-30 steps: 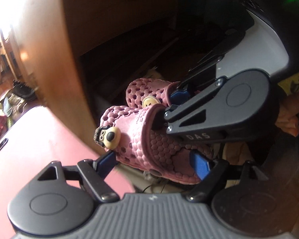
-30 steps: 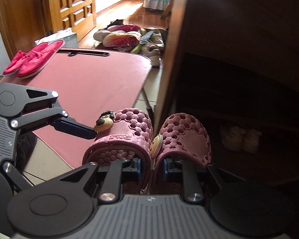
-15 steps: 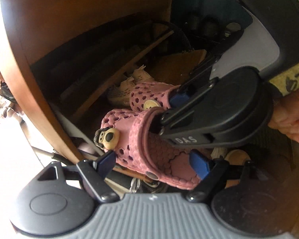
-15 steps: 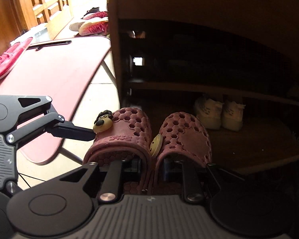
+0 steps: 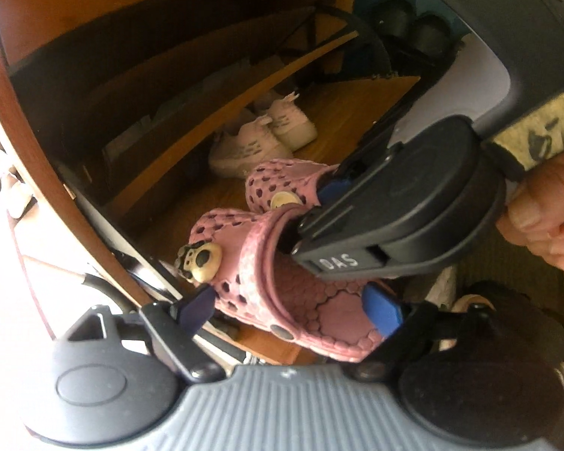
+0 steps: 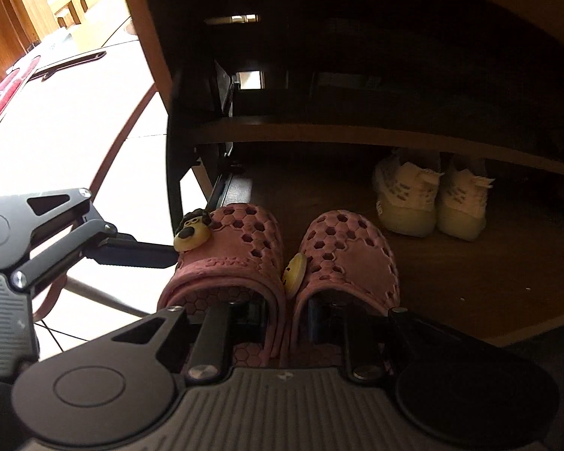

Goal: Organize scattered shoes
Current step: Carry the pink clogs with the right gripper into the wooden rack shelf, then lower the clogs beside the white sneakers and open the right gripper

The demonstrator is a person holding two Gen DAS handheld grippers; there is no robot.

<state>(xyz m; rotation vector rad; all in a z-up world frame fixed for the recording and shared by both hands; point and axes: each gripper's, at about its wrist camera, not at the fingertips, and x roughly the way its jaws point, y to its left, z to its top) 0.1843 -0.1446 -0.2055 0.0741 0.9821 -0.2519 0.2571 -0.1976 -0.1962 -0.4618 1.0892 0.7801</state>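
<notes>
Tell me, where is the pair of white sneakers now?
In the right wrist view, the white sneakers stand on the lower shelf, at the back, right of the pink clogs.

My right tongs [image 6: 284,314] reach inside the two pink perforated rubber clogs [image 6: 244,248], so I cannot see their tips. The white sneakers [image 6: 406,203] lose their tops behind the wooden shelf board [image 6: 319,135]. Above it, darkness swallows everything.

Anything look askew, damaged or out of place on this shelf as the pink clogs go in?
Nothing stands out. The pink clogs sit side by side, held by the right gripper, and the white sneakers stand paired on the shelf.
</notes>
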